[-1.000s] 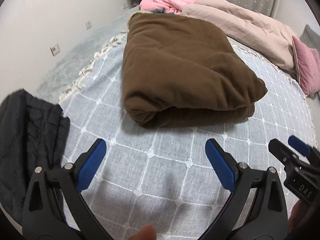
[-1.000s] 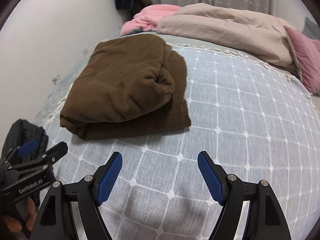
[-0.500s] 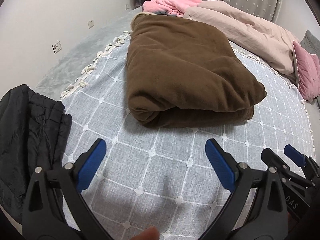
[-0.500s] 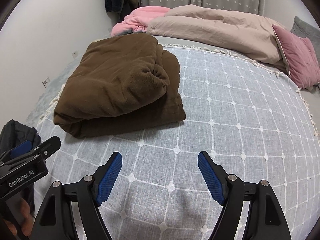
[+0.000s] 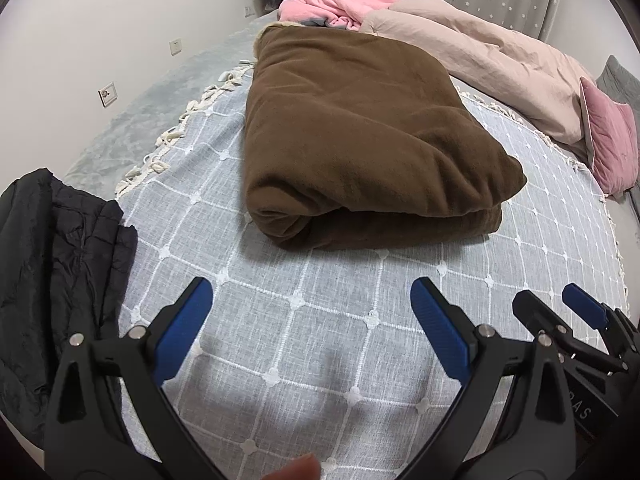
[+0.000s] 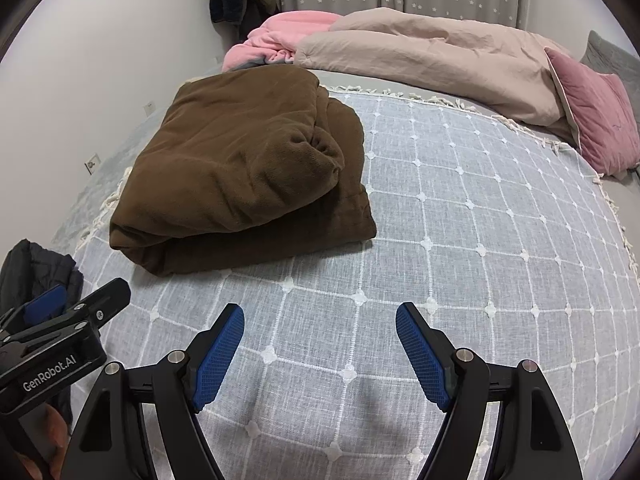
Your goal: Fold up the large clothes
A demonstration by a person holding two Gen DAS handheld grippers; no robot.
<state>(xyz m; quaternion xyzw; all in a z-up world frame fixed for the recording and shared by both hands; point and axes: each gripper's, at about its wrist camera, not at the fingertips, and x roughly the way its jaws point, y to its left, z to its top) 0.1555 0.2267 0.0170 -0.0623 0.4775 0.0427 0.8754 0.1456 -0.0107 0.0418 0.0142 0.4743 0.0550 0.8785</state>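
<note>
A brown fleece garment (image 5: 360, 144) lies folded into a thick rectangle on the grey checked bedspread (image 5: 320, 312); the right wrist view shows the same garment (image 6: 240, 172) up and to the left. My left gripper (image 5: 312, 320) hovers open over bare bedspread, short of the garment's near fold. My right gripper (image 6: 320, 344) is open too, with nothing between its blue pads (image 6: 220, 356), and stands right of the left one. Each gripper shows at the edge of the other's view: the right gripper (image 5: 560, 316) and the left gripper (image 6: 80, 300).
A black quilted jacket (image 5: 52, 280) lies at the bed's near left edge. A beige duvet (image 5: 500, 68), a pink blanket (image 5: 336, 4) and a pink pillow (image 5: 608, 136) sit along the far side. A white wall (image 5: 100, 20) with sockets runs on the left.
Both views have shifted slightly, so the brown garment sits a little further off and the far bedding shows more. Both grippers stay open and hold nothing.
</note>
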